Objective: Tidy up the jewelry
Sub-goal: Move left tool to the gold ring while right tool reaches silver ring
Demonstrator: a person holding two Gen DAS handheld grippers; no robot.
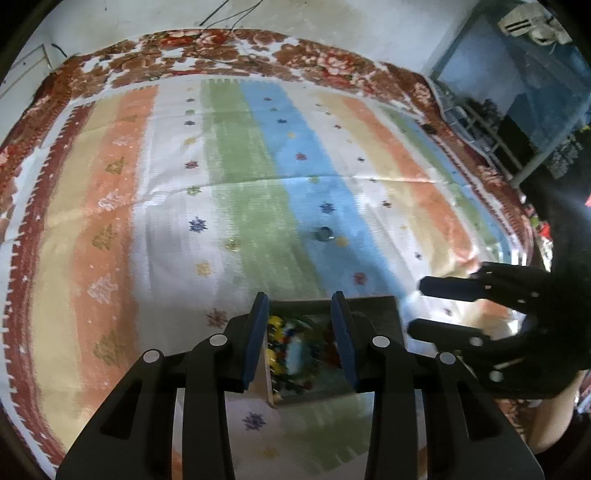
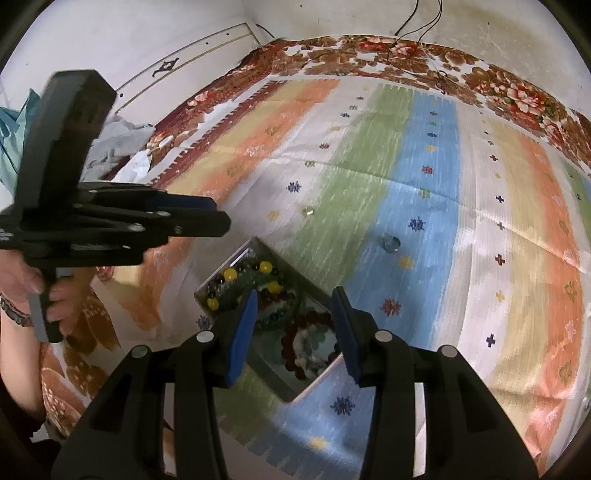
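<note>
A small open box (image 2: 291,391) full of colourful bead jewelry (image 2: 258,284) lies on the striped cloth; it also shows in the left wrist view (image 1: 373,314), just under the fingers. A small silver ring (image 2: 390,243) lies on the blue stripe beyond the box, and it shows in the left wrist view (image 1: 324,233) too. A tiny gold piece (image 2: 307,211) lies on the green stripe. My left gripper (image 1: 300,302) is open and empty above the box. My right gripper (image 2: 293,299) is open and empty above the box.
The striped cloth (image 1: 240,177) covers a floral bedspread (image 2: 498,77). Crumpled cloths (image 2: 122,144) lie at the far left edge. A white wall with dangling cables (image 2: 417,22) stands behind. Dark shelving (image 1: 517,140) is at the right.
</note>
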